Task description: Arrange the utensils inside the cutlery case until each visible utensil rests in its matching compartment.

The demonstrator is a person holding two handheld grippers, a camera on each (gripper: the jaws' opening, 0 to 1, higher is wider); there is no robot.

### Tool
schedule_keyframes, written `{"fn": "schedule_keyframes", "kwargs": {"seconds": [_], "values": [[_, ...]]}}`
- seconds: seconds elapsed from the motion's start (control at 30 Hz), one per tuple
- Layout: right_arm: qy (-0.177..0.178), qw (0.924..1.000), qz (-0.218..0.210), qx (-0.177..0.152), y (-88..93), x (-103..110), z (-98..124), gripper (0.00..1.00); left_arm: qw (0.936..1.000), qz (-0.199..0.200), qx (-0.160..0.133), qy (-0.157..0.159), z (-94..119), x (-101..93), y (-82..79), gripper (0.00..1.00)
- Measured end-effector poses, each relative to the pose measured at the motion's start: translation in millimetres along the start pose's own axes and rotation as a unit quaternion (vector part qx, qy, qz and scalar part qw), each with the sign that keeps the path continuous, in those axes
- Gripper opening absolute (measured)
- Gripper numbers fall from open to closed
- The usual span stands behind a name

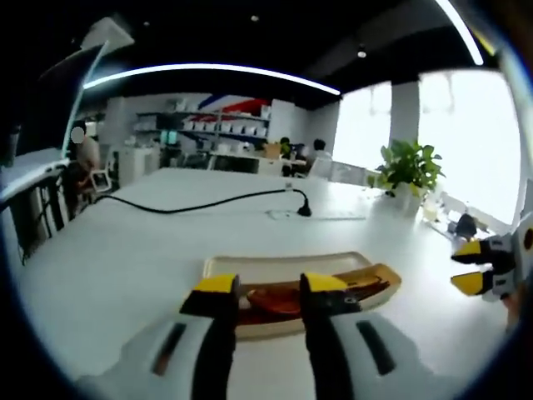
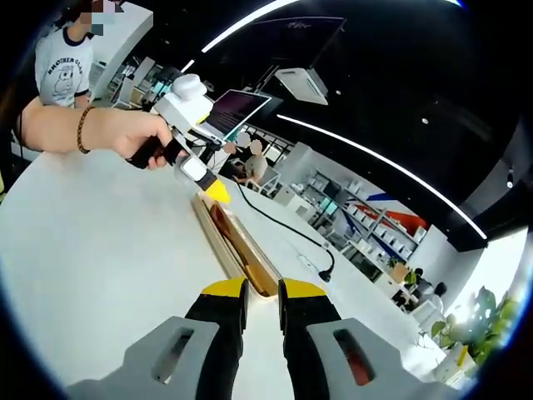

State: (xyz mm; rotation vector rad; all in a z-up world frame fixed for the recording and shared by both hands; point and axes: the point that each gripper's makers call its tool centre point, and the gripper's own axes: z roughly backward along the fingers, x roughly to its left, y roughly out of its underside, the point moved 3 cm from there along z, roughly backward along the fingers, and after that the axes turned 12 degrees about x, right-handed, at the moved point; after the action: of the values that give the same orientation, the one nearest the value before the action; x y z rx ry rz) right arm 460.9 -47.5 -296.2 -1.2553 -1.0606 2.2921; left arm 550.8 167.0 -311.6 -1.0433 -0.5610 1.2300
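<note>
Left gripper [image 1: 271, 287], yellow-tipped fingers spread, hovers just over the shallow beige cutlery case [image 1: 283, 268] on the white table [image 1: 125, 258]. A brown wooden utensil [image 1: 333, 293] lies inside the case, partly hidden by the fingers. Right gripper [image 2: 262, 289], fingers narrowly parted and empty, sits near the case's end. A black cable [image 1: 200, 203] lies beyond the case.

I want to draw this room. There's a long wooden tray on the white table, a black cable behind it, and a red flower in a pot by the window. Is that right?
Nearly. The potted plant by the window is leafy green, not a red flower, as the left gripper view shows. The wooden tray, white table and black cable are right.
</note>
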Motion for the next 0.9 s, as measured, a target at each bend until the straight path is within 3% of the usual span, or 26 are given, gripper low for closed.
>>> {"fn": "schedule_keyframes", "kwargs": {"seconds": [0.17,0.33,0.67,0.9], "values": [[0.000,1.0000,0.001,0.000,0.1,0,0,0.14,0.9994,0.021,-0.001,0.029,6,1.8,-3.9,0.15],[0.002,1.0000,-0.001,0.001,0.4,0,1,0.14,0.9946,0.043,0.044,0.084,4,-6.9,7.0,0.01],[0.003,1.0000,0.000,0.000,-0.7,0,1,0.14,0.9949,0.021,0.067,0.072,4,-9.4,19.6,0.01],[0.003,1.0000,0.001,0.000,-1.0,0,1,0.14,0.9943,0.031,0.075,0.068,-5,-2.0,21.6,0.01]]}}
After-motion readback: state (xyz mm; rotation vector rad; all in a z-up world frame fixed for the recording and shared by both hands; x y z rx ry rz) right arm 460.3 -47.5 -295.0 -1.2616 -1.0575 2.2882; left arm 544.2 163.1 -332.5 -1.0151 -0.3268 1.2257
